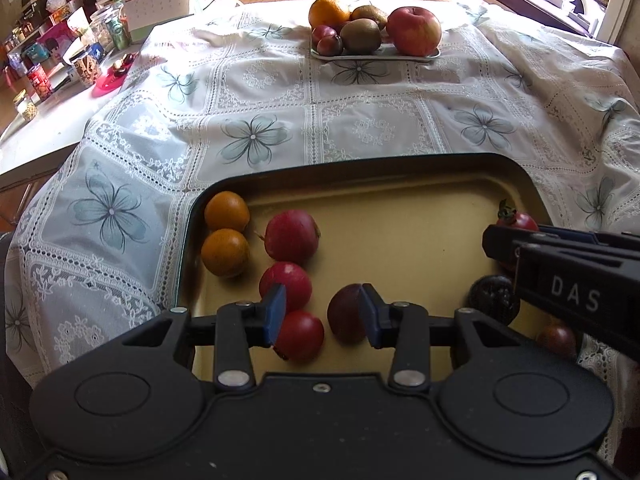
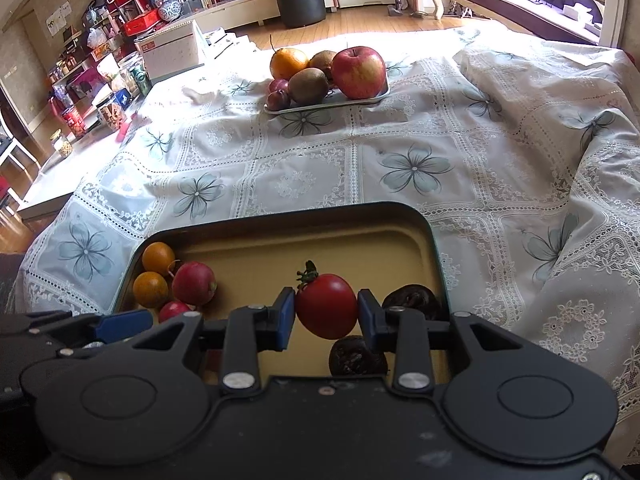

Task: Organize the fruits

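Right wrist view has my right claw (image 2: 326, 322) clamped on a red tomato (image 2: 326, 306), both blue pads touching its sides, green stem pointing up, above the floor of the dark-rimmed tray (image 2: 434, 240). Just below the tomato, nearer me, sits a dark wrinkled fruit (image 2: 356, 358), and a second wrinkled one (image 2: 412, 300) lies beside the tray's right wall. In the left wrist view my left claw (image 1: 323, 312) stands open and holds nothing; between its pads, low in the tray, I see a small red fruit (image 1: 300, 334) by the left pad and a dark plum (image 1: 346, 314) against the right pad, though I cannot tell whether pad and plum touch. Further into the tray from there lie two more red fruits (image 1: 292, 236) in a line, and against the tray's left wall two small oranges (image 1: 226, 212) sit one behind the other. Beyond the tray's far rim stretches the lace floral tablecloth (image 1: 360, 120) covering the worktop. Well past the tray, a white plate (image 1: 376, 56) carries a big red apple (image 1: 414, 32), kiwis (image 1: 360, 36), an orange (image 1: 328, 12) and two dark plums (image 1: 329, 40).
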Motion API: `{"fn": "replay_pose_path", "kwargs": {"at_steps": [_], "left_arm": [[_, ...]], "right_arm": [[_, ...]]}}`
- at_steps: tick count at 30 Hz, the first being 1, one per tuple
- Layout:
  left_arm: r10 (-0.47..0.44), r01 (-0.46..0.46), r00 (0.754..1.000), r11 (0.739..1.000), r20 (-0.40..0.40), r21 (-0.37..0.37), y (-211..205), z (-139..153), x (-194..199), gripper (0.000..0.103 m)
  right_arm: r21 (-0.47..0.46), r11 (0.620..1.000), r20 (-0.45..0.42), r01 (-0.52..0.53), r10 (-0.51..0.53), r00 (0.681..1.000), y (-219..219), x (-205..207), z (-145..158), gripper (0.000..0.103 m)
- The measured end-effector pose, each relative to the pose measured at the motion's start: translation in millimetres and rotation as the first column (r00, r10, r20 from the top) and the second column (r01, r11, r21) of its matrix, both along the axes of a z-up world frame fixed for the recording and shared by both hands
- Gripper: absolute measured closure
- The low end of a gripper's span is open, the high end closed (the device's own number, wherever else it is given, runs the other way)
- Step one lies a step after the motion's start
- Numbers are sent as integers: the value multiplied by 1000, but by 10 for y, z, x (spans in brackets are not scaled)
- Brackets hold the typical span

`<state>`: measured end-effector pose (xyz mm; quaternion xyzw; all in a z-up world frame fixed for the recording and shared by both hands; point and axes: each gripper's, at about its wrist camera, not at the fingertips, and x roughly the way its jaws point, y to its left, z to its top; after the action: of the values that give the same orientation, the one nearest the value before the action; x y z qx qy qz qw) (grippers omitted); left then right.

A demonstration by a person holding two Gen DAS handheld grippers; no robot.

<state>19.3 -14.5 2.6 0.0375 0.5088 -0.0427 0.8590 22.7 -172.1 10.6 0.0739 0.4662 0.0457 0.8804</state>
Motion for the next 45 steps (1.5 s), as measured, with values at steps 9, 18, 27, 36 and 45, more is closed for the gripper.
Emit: {"fn": "replay_pose_path", "kwargs": {"at_steps": [9,18,27,36,45], "left_arm": [[15,-15,1000,1000,-26,6,64,-79,-89,53],[34,-34,999,999,-40,5,87,-116,-93,53],[31,-31,999,999,-44,14,84,-124,-159,53],[30,-30,999,999,-39,15,79,-114,-197,54],[36,-35,999,999,-33,16,86,-107,-205,54]], "right_arm": [[-8,999,-19,-34,34,999,102,-15,-54,68],[-19,1000,-17,-23,23,1000,116,18,-40,61],[-45,999,-14,-26,26,1000,101,-70,15,60],[-78,997,-26,-28,26,999,33,-226,36,60],[-100,994,-32,-43,40,999,70,-389,-21,60]]}}
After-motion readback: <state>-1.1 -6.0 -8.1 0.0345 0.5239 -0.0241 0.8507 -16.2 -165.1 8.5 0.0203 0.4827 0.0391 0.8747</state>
